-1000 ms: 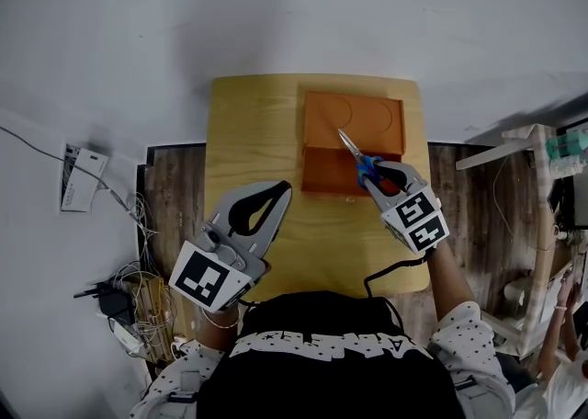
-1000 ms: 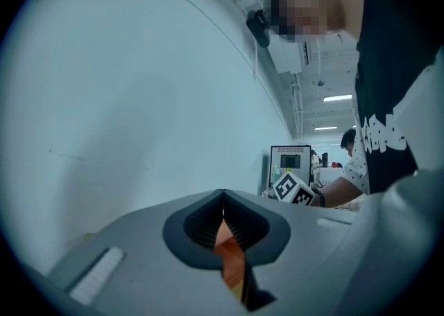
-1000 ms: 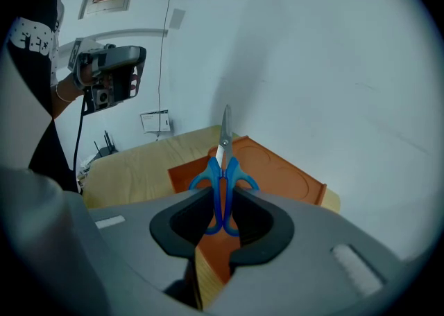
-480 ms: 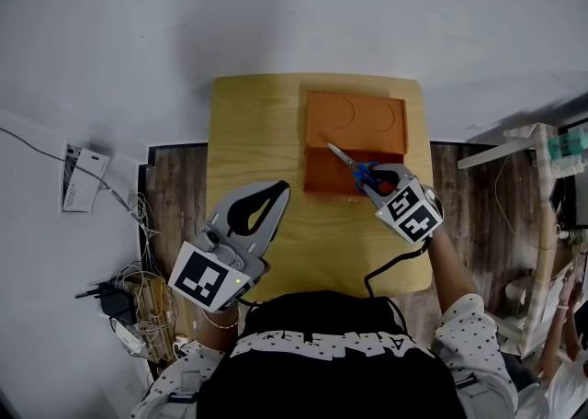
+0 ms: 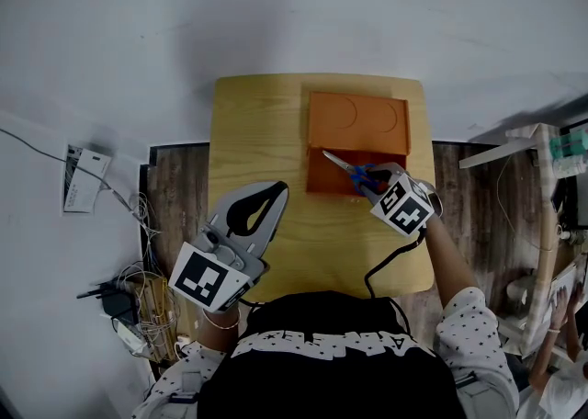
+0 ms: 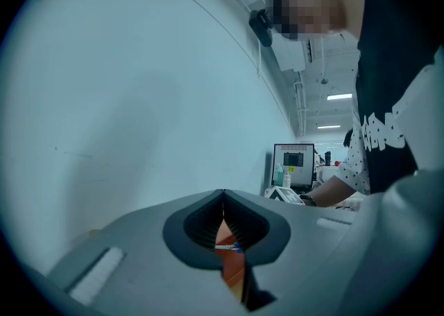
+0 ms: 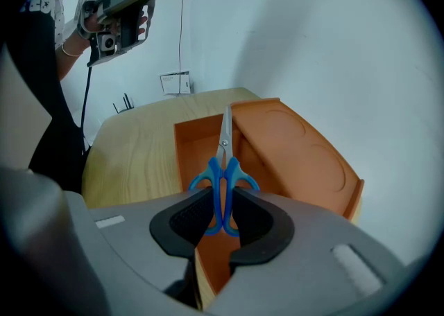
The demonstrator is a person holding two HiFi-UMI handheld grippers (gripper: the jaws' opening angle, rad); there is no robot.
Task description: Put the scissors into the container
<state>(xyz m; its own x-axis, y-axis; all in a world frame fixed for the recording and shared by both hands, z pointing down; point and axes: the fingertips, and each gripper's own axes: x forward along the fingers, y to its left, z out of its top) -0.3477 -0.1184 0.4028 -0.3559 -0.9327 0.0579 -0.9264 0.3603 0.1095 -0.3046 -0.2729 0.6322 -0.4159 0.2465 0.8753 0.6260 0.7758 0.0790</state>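
You have the scissors [image 5: 354, 167] in hand but not yet in the container [image 5: 317, 180]. Your right gripper [image 5: 372, 178] is clamped on the blue handle loops, and the closed blades point away from you and to the left, over the open orange box. In the right gripper view the scissors [image 7: 223, 169] hang above the cavity, lined up roughly along the wall where the container [image 7: 184, 148] meets its lid [image 7: 291, 148]. Whether the tips touch anything cannot be told. By my reading, what is left is to lower them inside and let go. The box looks empty, so nothing inside should block them. The lid [image 5: 358, 118] is folded back on the far side, and the blade tips are close to that edge, so they could catch there or on the box's left wall. Your left gripper [image 5: 274, 191] is held near you on the left, above the table [image 5: 253, 123], with its jaws together on nothing and well clear of the box. Cables [image 5: 129, 302] lie on the floor at the left and a rack [image 5: 537, 224] stands at the right, both off the table and out of the way.
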